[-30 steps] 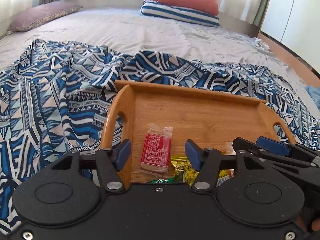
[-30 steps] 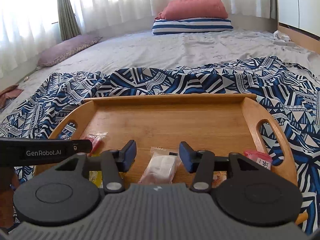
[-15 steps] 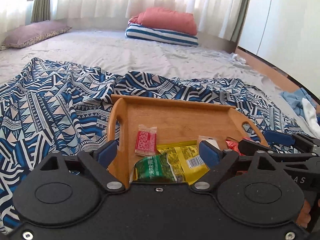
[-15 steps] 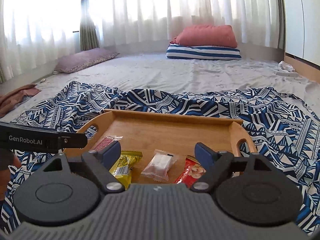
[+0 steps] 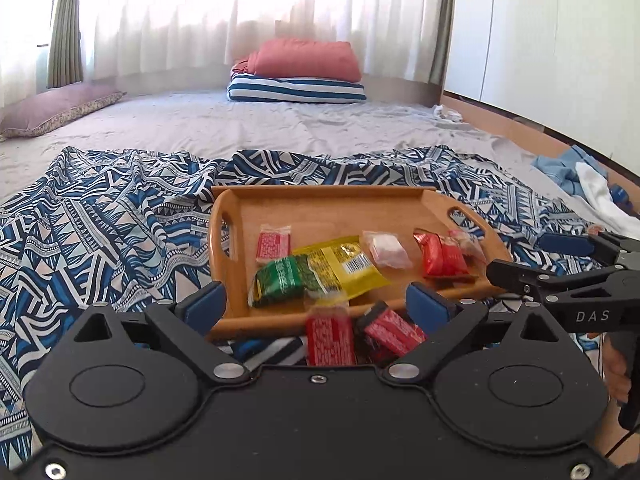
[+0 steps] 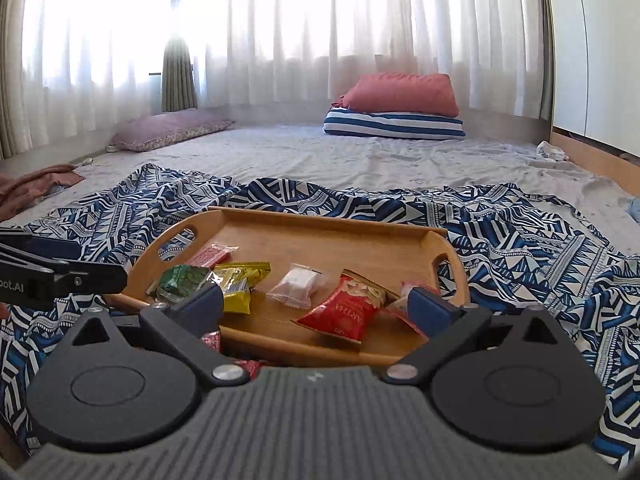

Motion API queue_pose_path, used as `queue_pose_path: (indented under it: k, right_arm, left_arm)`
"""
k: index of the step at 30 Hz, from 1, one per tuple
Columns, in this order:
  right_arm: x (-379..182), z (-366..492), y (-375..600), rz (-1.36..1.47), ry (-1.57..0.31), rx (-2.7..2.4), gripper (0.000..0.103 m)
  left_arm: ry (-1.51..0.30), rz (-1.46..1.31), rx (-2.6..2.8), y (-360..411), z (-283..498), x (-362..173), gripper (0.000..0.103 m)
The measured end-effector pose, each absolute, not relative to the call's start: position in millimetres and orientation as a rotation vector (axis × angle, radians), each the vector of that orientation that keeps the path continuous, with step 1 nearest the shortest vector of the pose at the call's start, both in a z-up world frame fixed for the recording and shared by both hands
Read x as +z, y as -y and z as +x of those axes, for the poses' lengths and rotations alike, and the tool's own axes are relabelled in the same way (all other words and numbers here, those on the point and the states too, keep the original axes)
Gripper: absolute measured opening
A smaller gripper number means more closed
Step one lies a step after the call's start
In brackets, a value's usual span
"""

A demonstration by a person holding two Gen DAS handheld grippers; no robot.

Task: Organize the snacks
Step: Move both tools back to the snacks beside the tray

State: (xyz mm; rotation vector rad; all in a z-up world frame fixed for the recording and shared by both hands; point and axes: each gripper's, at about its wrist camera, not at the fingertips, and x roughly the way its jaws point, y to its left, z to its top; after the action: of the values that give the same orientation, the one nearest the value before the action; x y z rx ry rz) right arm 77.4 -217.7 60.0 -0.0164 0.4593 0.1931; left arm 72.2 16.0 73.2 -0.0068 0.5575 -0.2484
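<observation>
A wooden tray (image 5: 320,204) (image 6: 328,240) lies on a blue patterned cloth and holds several snack packets: a green one (image 5: 280,280) (image 6: 182,278), a yellow one (image 5: 344,264) (image 6: 240,280), a clear one with a white sweet (image 5: 386,248) (image 6: 296,284), red ones (image 5: 440,254) (image 6: 346,308) and a small red one (image 5: 273,242) (image 6: 210,256). Two red packets (image 5: 330,334) (image 5: 394,330) lie on the cloth in front of the tray. My left gripper (image 5: 316,306) is open above them. My right gripper (image 6: 316,304) is open at the tray's near edge.
The blue patterned cloth (image 5: 100,220) (image 6: 540,240) covers a grey mattress. Stacked red and striped pillows (image 5: 298,76) (image 6: 400,108) lie far back, a mauve pillow (image 5: 56,106) at the far left. Clothes (image 5: 588,180) lie at the right, near a white wardrobe.
Both grippers have pulled back and risen away from the tray and opened wider. More of the tray's packets and the two red packets in front of it have come into view.
</observation>
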Motion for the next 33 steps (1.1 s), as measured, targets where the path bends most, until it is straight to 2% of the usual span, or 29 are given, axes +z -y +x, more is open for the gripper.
queue_pose_path:
  k: [17,33]
  right_arm:
    - [15,51,232,-0.044,-0.492,0.092,0.103]
    - [-17,56,246,0.013,-0.549,0.023,0.103]
  left_arm:
    - [-0.623,-0.072,-0.234,-4,28,45,0.097]
    - [-0.673,-0.034,-0.188,24,38,5,0.097]
